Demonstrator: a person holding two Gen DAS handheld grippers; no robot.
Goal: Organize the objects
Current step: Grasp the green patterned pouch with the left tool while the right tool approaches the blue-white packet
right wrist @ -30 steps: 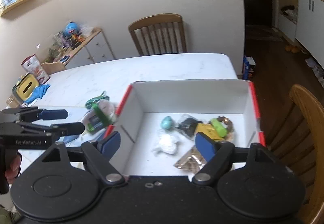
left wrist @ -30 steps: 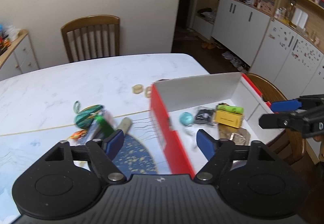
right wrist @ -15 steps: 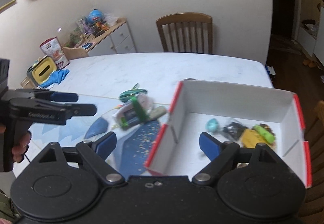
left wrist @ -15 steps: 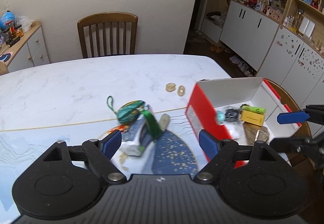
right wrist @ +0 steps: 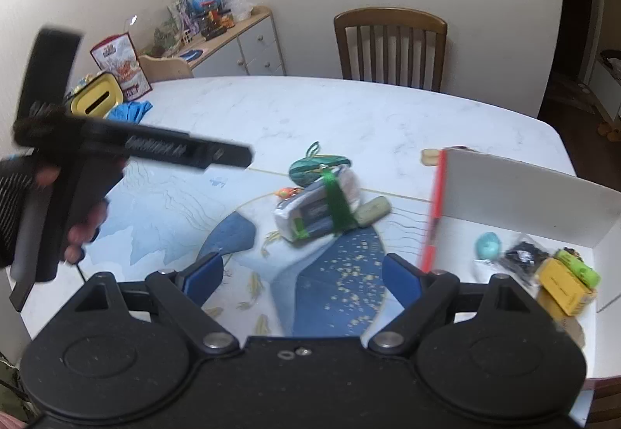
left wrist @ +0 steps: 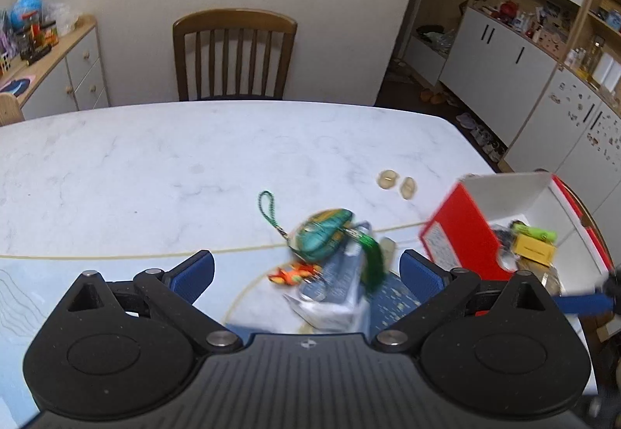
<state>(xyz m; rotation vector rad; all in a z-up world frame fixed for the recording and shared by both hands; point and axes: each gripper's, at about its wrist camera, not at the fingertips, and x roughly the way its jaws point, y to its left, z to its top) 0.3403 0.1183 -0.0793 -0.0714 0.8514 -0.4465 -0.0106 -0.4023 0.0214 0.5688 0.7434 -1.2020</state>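
A red and white open box (left wrist: 462,239) (right wrist: 524,192) stands at the table's right end, holding a teal ball (right wrist: 487,245), a yellow box (right wrist: 564,285), a green lighter (right wrist: 578,268) and a dark packet (right wrist: 522,254). Left of it lies a pile: a teal pouch (left wrist: 324,233) (right wrist: 316,167), a white tissue pack (left wrist: 333,293) (right wrist: 314,210) with a green tassel (left wrist: 370,258) across it, an orange trinket (left wrist: 293,273) and a pale eraser (right wrist: 372,211). My left gripper (left wrist: 306,272) is open above the pile. My right gripper (right wrist: 302,275) is open and empty, nearer than the pile.
Two beige rings (left wrist: 396,182) lie on the marble table (left wrist: 155,161) behind the pile. A wooden chair (left wrist: 233,56) stands at the far side. A sideboard (right wrist: 233,41) with clutter is at the left, cupboards (left wrist: 504,68) at the right.
Both grippers have swung left, away from the box and toward the pile. The left gripper has come closer to the pile. Both stay open.
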